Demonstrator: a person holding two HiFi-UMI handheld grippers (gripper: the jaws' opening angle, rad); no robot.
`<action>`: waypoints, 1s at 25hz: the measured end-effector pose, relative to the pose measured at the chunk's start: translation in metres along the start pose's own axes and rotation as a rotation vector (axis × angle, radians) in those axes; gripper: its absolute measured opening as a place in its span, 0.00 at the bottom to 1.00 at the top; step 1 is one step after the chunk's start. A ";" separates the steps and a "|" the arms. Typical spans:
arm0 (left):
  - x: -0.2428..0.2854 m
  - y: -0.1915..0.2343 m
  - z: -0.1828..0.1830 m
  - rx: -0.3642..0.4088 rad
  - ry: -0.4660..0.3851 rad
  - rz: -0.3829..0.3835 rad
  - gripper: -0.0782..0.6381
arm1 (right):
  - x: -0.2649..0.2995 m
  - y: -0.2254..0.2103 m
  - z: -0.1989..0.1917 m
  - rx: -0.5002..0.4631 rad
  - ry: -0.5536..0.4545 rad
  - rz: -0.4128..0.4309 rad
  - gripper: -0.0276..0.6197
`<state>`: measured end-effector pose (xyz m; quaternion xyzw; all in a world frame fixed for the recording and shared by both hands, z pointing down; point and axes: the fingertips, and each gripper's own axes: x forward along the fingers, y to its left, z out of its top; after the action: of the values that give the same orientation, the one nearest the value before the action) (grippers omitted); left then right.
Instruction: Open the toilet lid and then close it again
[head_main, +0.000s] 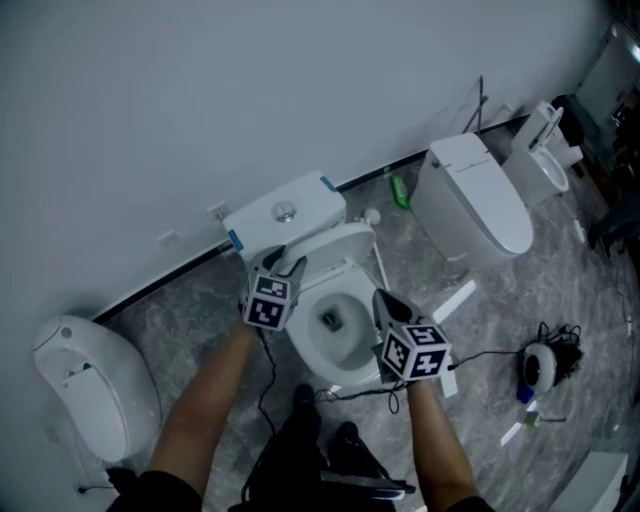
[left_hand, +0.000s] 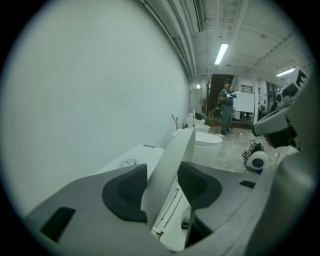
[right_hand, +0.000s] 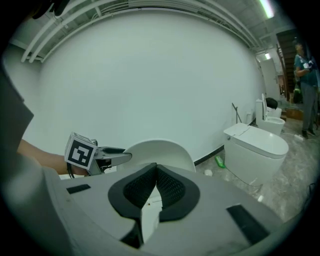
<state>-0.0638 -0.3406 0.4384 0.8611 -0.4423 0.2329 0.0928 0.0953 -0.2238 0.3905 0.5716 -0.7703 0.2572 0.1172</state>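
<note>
The white toilet's lid (head_main: 335, 240) stands raised against the tank (head_main: 285, 212), above the open bowl (head_main: 335, 335). My left gripper (head_main: 283, 258) is at the lid's upper left edge. In the left gripper view the lid (left_hand: 170, 155) fills the gap of the left gripper (left_hand: 162, 167), and both dark pads lie against it. My right gripper (head_main: 382, 297) hangs over the bowl's right rim, shut with nothing in it. In the right gripper view the lid (right_hand: 165, 150) rises behind the right gripper (right_hand: 156, 167), whose pads meet, and the left gripper (right_hand: 117, 155) is at the lid's left.
A white wall runs behind the tank. Other white toilets stand at the right (head_main: 480, 195), far right (head_main: 545, 165) and lower left (head_main: 85, 385). A green bottle (head_main: 400, 190) lies by the wall. Cables and a round device (head_main: 540, 365) lie on the floor at right. A person (left_hand: 226, 107) stands far off.
</note>
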 end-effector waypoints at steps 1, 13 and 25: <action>-0.001 -0.001 0.000 -0.005 -0.005 -0.001 0.39 | 0.002 -0.001 0.000 0.007 0.001 -0.003 0.06; -0.018 -0.042 -0.017 0.075 0.014 -0.035 0.39 | 0.004 -0.007 0.001 0.259 -0.028 0.137 0.24; -0.043 -0.095 -0.042 0.146 0.030 0.011 0.40 | -0.003 -0.017 -0.038 0.589 0.021 0.287 0.37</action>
<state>-0.0226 -0.2384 0.4592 0.8595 -0.4274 0.2780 0.0351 0.1081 -0.2047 0.4250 0.4638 -0.7342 0.4889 -0.0825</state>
